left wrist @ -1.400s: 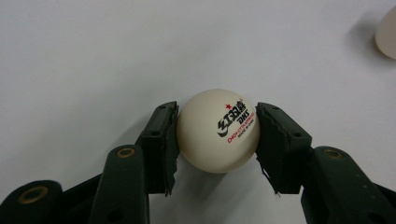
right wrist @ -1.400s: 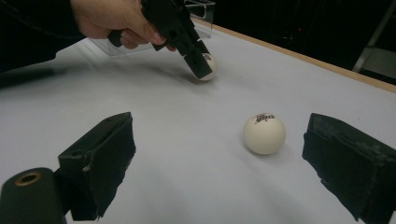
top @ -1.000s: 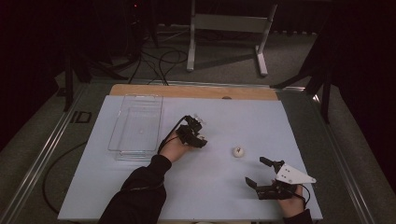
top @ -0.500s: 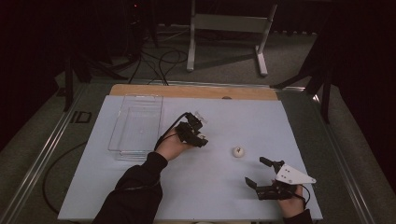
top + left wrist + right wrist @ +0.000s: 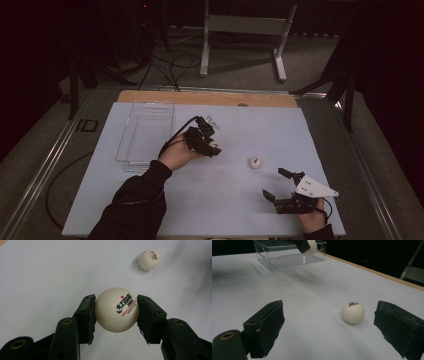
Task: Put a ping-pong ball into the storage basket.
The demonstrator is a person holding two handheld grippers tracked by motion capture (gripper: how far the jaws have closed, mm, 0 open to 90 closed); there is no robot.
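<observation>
Left tongs [image 5: 116, 312] clamped and raised; right tongs [image 5: 332, 327] gaping, low.

A clear plastic bin [image 5: 145, 131] sits on the pale blue surface [image 5: 240, 200], whose far edge shows wood; a metal stand [image 5: 245, 30] and cables [image 5: 165, 65] lie beyond.

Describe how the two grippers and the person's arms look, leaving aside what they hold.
Both grippers are black. The left gripper has two blocky fingers with dark pads and brass-coloured rivet holes; a black cable loops back from it. The right gripper carries a pale grey three-cornered plate with small holes on top, and its pads look worn at the edges. The left arm wears a dark sleeve.
</observation>
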